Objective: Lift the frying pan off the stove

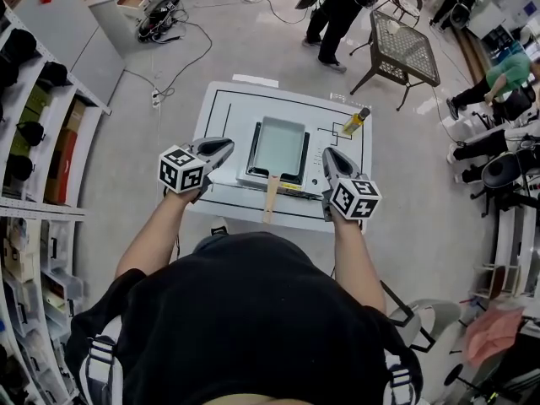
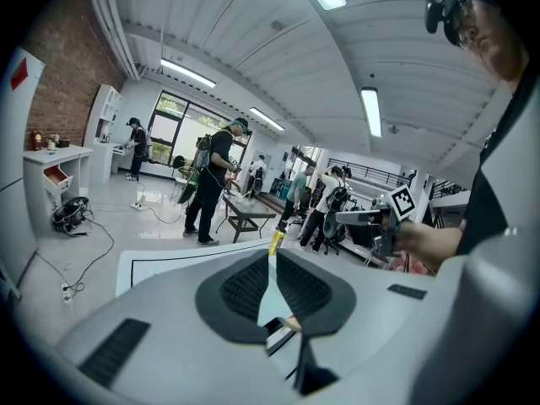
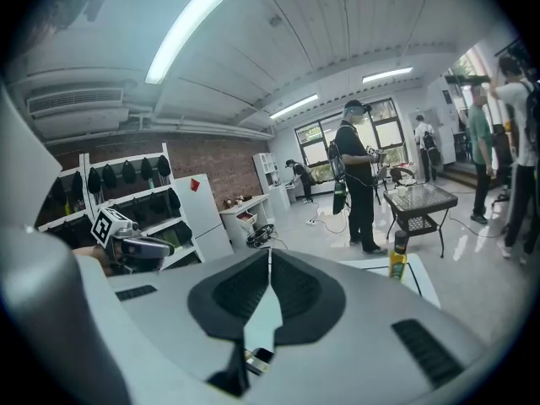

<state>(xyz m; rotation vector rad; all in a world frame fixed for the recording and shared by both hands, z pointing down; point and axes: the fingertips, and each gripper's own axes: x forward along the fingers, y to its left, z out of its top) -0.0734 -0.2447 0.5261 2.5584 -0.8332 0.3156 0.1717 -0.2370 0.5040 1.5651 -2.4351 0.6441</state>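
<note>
On 1 white table sit 1 stove, 1 frying pan and 1 yellow bottle. There are 2 grippers: 1 left gripper and 1 right gripper. Beyond stands 1 dark mesh table.

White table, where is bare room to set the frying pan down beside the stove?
Free: the white table's left strip between its edge and the black stove, and the back strip behind the rectangular grey frying pan. Crowded: right side, with the yellow bottle and right tool.
</note>
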